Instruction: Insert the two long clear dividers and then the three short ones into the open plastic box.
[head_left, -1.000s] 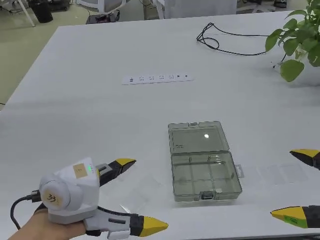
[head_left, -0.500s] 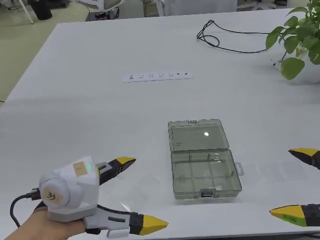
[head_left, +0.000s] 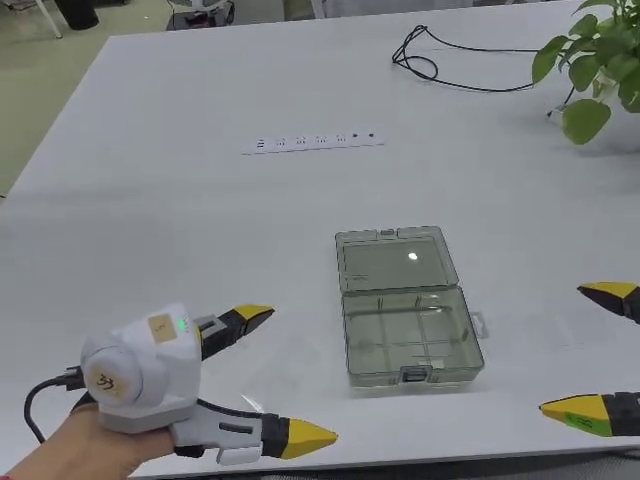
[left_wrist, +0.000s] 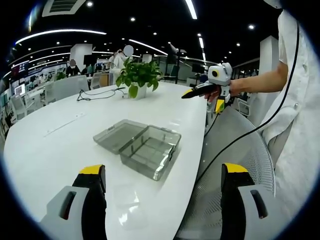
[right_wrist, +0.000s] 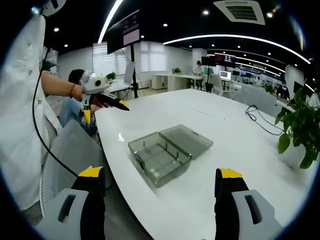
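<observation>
One open plastic box sitting between left gripper and right gripper, both gaping wide, holding nothing.

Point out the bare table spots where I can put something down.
Widest bare stretch: between the power strip and the box. Also bare left of the strip, toward the table edge. Crowded: the far right corner with cable and plant, and beside the box, where left gripper and right gripper hover open.

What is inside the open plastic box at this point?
Thin clear dividers cross the tray of the plastic box, splitting it into compartments that look empty. Their exact number is hard to tell through the tinted plastic. The lid lies open flat, covering nothing.
</observation>
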